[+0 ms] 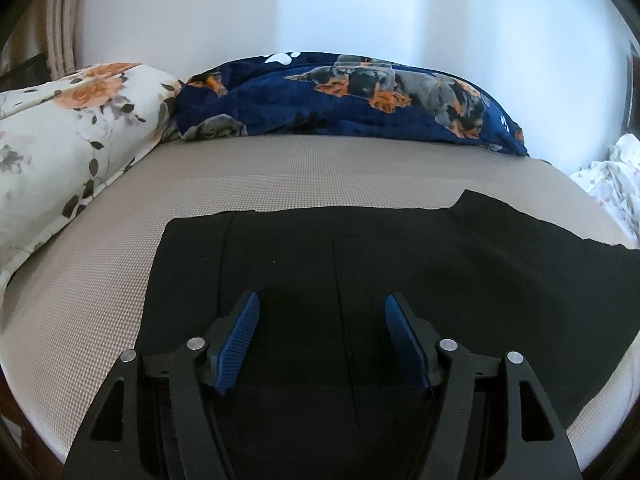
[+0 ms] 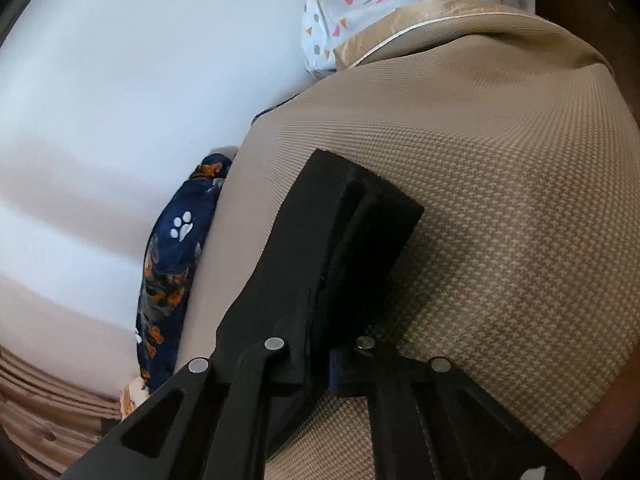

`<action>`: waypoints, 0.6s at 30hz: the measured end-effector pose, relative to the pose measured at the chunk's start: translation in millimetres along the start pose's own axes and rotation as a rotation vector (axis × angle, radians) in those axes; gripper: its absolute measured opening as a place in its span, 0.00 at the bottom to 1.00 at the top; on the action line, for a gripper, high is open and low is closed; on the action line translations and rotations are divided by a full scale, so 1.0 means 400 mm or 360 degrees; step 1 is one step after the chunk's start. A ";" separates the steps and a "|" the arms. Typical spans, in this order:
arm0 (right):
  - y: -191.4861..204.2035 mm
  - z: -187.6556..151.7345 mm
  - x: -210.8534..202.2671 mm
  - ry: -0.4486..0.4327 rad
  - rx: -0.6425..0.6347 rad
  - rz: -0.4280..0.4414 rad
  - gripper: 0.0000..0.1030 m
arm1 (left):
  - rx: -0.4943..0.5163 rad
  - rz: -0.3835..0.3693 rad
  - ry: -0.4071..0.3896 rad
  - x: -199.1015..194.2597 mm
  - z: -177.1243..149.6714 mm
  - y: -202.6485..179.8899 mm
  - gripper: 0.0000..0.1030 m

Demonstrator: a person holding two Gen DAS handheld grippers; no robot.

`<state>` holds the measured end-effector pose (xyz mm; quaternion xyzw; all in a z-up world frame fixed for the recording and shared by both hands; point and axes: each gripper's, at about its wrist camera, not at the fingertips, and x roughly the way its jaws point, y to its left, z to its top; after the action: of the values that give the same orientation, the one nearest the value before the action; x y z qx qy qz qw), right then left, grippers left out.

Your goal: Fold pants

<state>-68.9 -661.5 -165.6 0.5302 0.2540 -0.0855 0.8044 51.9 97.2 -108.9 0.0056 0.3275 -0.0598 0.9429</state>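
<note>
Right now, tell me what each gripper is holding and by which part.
The right gripper is shut on the black pants, pinching a leg's hem end. The left gripper holds nothing, open above them.

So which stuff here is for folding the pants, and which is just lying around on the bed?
For the job:
black pants
left gripper, open above them
right gripper, shut on the pants' end

Just lying about:
floral pillow
navy dog blanket
white patterned sheet

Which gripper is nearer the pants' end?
Right. The right gripper has its jaws shut on the end of the pants. The left gripper hangs open over the pants' middle, away from that end.
</note>
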 end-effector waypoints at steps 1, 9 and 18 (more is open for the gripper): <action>0.001 -0.002 0.000 -0.0005 -0.0005 -0.0005 0.05 | 0.0006 0.0001 -0.0001 -0.001 -0.001 -0.001 0.68; -0.008 -0.001 -0.007 -0.0012 0.0006 0.0020 0.09 | 0.0004 -0.0002 -0.0008 0.000 -0.005 -0.005 0.68; 0.037 -0.002 -0.017 -0.0059 -0.0093 -0.0077 0.07 | -0.0007 -0.0008 -0.0012 -0.002 -0.006 -0.002 0.69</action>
<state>-69.0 -655.5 -150.5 0.4986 0.2540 -0.1072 0.8218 49.8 96.8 -110.2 0.0026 0.3240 -0.0614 0.9441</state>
